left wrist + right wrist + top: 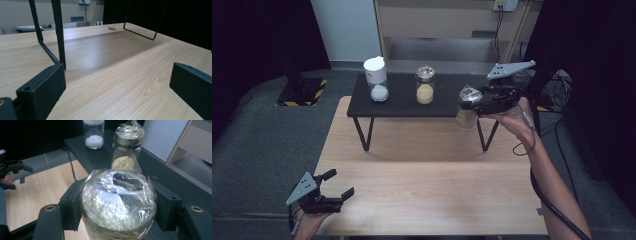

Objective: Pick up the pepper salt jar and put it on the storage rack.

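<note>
While the plastic-wrapped glass jar (118, 205) is pinched near its top by the right gripper (479, 102) and held in the air at the black shelf's (402, 107) front right edge, a slip on the slick film is risked. The left gripper (334, 187) is spread wide over the wooden table (432, 195).

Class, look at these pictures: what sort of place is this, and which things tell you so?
Probably a lab or test room: a plain wooden table, dark curtains, and hazard-striped stand base on grey carpet.
</note>
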Demonstrator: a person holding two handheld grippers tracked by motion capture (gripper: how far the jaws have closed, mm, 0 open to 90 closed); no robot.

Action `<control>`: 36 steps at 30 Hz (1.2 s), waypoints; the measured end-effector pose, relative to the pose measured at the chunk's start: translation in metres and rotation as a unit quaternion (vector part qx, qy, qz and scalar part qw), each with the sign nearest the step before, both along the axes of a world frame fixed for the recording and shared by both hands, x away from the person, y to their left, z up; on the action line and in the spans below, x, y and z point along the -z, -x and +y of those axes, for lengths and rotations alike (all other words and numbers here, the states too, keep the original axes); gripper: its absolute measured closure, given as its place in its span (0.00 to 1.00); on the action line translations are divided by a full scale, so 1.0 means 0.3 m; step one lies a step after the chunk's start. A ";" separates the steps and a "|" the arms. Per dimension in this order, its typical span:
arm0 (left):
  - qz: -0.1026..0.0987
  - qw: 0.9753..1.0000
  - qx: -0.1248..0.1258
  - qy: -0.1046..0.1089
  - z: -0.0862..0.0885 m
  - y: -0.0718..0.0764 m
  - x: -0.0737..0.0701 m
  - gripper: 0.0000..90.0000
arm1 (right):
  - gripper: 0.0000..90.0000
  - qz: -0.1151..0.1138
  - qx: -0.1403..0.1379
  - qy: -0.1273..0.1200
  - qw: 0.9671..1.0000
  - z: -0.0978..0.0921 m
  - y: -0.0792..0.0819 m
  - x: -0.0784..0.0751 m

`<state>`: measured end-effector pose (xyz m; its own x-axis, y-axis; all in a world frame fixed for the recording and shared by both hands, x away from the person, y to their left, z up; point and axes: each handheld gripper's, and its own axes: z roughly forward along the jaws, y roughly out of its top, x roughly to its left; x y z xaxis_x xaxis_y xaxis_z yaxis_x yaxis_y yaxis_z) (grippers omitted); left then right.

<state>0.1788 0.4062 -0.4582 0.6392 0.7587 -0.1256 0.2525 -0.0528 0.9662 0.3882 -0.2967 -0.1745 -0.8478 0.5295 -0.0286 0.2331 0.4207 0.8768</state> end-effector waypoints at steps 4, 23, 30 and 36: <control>0.000 1.000 -0.001 0.000 0.002 0.001 0.000 0.00 | 0.39 -0.001 0.015 0.000 1.000 0.010 -0.018 -0.010; -0.001 1.000 -0.003 0.002 0.007 0.004 0.001 0.00 | 0.39 -0.002 0.111 -0.001 0.994 0.089 -0.080 -0.001; -0.001 1.000 -0.003 0.001 0.007 0.004 0.001 0.00 | 0.39 -0.011 0.147 -0.002 0.989 0.106 -0.092 0.015; -0.001 1.000 -0.004 0.001 0.008 0.005 0.000 0.00 | 0.39 -0.013 0.173 -0.001 0.985 0.126 -0.104 0.034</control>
